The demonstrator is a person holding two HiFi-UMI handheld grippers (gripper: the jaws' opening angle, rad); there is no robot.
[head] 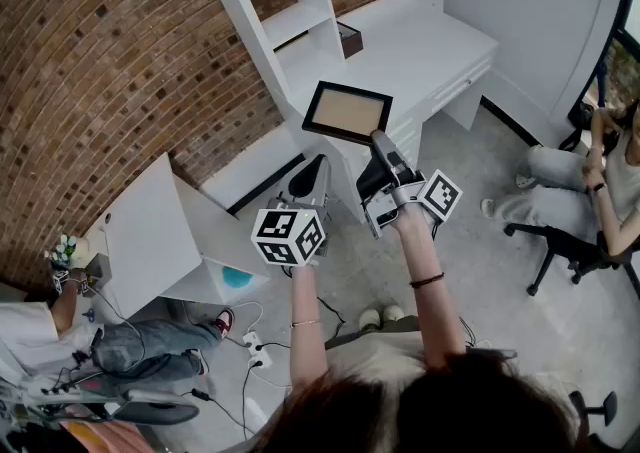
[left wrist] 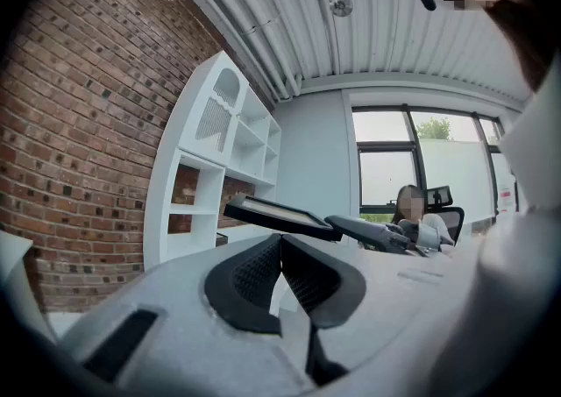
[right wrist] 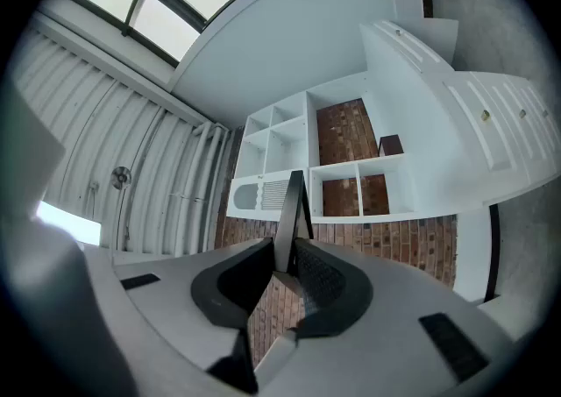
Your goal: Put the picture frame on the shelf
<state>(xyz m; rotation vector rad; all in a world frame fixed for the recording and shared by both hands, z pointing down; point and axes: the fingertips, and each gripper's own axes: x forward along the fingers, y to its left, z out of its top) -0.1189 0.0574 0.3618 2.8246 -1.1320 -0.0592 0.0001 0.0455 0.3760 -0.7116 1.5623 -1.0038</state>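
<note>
My right hand-held gripper (head: 378,144) pinches black-rimmed, tan-faced picture frame (head: 347,113) by near edge, leaving far side free for white shelf unit (head: 300,23). Left hand-held gripper (head: 310,178) clenched on nothing, idle.

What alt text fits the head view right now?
The right gripper holds a dark picture frame by its edge in front of a white shelf unit against a brick wall. The left gripper, shut and empty, hangs beside it.

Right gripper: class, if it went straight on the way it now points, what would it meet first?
Probably the white shelf unit, and the picture frame clamped in the right gripper would touch before the jaws; depth is unclear.
</note>
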